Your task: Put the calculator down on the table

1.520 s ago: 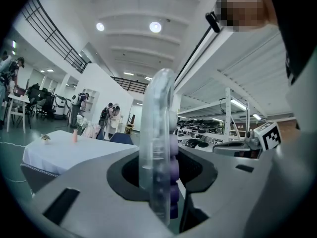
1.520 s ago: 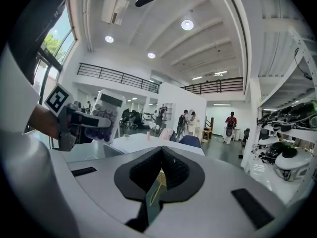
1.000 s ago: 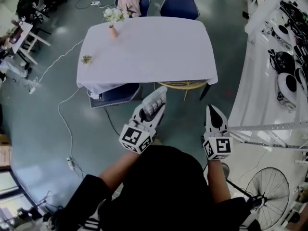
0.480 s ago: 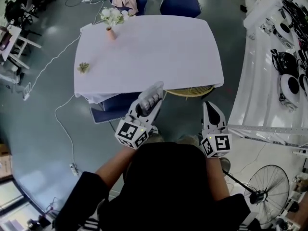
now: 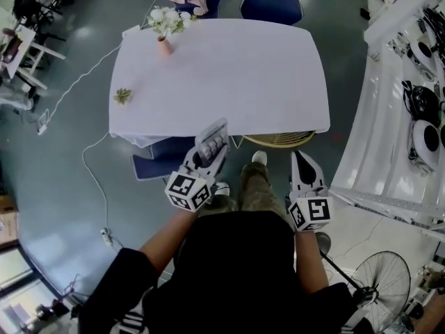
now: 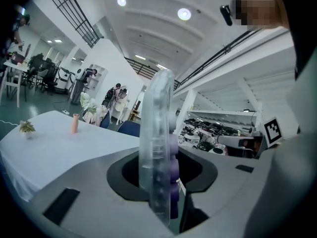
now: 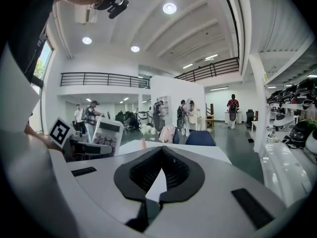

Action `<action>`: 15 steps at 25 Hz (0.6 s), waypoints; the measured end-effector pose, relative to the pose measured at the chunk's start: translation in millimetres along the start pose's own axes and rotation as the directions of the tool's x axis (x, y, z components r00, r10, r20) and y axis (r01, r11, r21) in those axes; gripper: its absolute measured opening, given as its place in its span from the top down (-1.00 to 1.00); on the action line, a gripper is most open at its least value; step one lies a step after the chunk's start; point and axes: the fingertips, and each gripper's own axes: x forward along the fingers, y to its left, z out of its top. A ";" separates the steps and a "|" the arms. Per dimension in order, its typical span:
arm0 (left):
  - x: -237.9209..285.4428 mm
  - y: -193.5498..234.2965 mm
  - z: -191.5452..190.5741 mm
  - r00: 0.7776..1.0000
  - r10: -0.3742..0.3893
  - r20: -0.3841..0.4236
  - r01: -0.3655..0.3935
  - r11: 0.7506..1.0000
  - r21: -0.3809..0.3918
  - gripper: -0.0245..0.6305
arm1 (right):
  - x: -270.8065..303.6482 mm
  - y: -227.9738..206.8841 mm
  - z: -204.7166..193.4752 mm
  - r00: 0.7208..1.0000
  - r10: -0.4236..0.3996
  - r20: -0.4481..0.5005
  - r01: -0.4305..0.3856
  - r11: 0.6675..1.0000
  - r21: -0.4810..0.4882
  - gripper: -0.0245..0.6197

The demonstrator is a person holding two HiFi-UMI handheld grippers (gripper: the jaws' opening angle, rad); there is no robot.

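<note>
The calculator (image 5: 211, 142), white with rows of keys, is clamped in my left gripper (image 5: 208, 152) just short of the near edge of the white-clothed table (image 5: 278, 68). In the left gripper view the calculator (image 6: 156, 148) stands edge-on between the jaws, with the table (image 6: 59, 148) ahead and to the left. My right gripper (image 5: 304, 160) is held to the right, off the table, its tips together with nothing in them. From the right gripper view (image 7: 161, 155) the calculator (image 7: 108, 135) shows at left and the table (image 7: 208, 151) ahead.
A pink vase of white flowers (image 5: 164, 42) and a small sprig (image 5: 122, 95) sit on the table's left part. A blue chair (image 5: 163, 160) and a wicker stool (image 5: 281, 139) are tucked under the near edge. A white bench with helmets (image 5: 389, 117) runs along the right.
The person has stepped closer to the table. Both grippers now sit nearer its front edge, and the left one still carries the calculator.
</note>
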 end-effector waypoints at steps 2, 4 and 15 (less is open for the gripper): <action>13.4 6.1 -4.8 1.000 0.022 -0.012 -0.022 1.000 -0.020 0.51 | 11.3 -11.0 1.8 1.000 0.016 0.010 -0.016 1.000 0.008 0.93; 32.1 11.3 -9.6 0.999 0.042 -0.024 -0.043 0.998 -0.044 0.51 | 27.5 -27.7 4.8 0.999 0.032 0.026 -0.032 0.999 0.012 0.93; 180.0 12.0 -45.3 0.981 0.067 -0.183 -0.110 0.966 -0.233 0.51 | 89.5 -141.0 48.0 0.992 0.053 0.112 -0.062 0.995 0.084 0.93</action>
